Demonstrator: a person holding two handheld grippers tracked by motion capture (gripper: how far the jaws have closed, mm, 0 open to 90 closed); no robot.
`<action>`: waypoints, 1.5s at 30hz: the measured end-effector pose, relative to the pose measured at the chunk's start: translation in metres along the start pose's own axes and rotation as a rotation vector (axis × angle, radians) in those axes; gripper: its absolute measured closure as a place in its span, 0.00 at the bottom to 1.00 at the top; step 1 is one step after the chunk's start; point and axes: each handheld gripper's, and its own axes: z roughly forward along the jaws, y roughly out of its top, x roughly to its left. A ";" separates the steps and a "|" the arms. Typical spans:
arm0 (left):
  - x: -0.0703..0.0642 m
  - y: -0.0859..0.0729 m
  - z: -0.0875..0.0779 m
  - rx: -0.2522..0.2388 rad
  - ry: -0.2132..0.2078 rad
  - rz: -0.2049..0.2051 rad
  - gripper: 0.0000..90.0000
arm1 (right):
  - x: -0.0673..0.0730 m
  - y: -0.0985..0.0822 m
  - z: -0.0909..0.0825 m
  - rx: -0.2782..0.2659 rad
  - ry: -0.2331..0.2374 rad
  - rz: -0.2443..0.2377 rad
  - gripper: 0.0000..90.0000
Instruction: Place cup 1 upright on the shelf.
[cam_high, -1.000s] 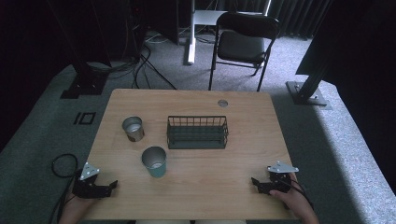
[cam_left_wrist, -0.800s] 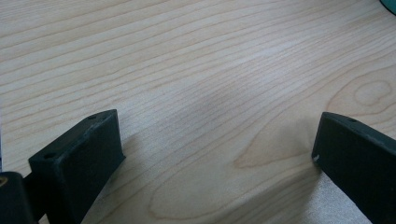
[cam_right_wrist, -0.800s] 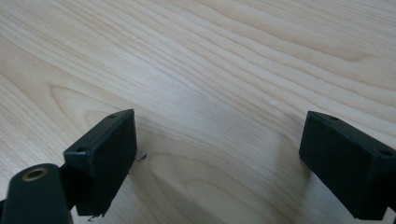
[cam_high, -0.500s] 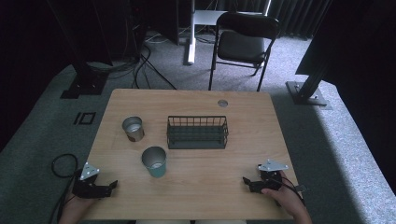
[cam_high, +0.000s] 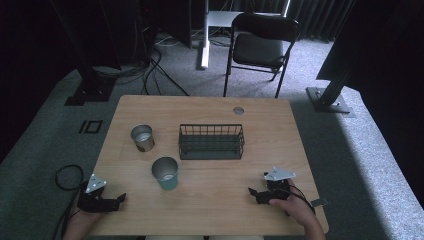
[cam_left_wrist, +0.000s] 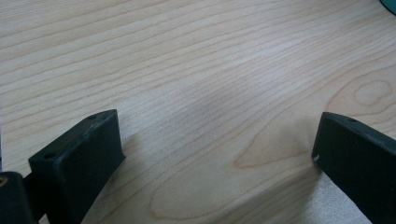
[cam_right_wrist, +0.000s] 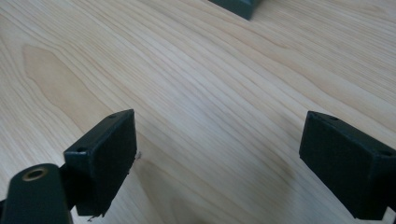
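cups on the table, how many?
2. A metal cup stands left of the wire basket; a teal cup stands nearer the person, in front of the basket's left end. Nothing seems hidden.

We saw the black left gripper (cam_high: 121, 198) in the high view, with a grey three-cornered plate (cam_high: 95, 183) on top, dotted with small dark holes. A black cable (cam_high: 64, 172) curled in a loop on the floor beside it. The black right gripper (cam_high: 253, 192) had the same kind of grey plate (cam_high: 279, 174), and a thin dark cable (cam_high: 305, 196) ran back over the person's hand (cam_high: 296, 209). In the two gripper views, each jaw was a thick, black, boxy block with small round screw holes on its top face. A brass-coloured ring (cam_right_wrist: 34, 174) sat in the black part behind one jaw of the right gripper.
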 end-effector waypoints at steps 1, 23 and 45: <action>0.000 0.000 0.000 0.000 0.000 0.000 0.02 | 0.002 0.002 0.002 -0.001 0.006 -0.005 0.12; 0.000 0.000 0.000 -0.001 0.000 -0.001 0.02 | 0.037 0.037 0.033 -0.039 0.121 -0.065 0.12; 0.000 0.000 0.000 -0.001 0.000 -0.001 0.02 | 0.070 0.065 0.060 -0.058 0.208 -0.125 0.12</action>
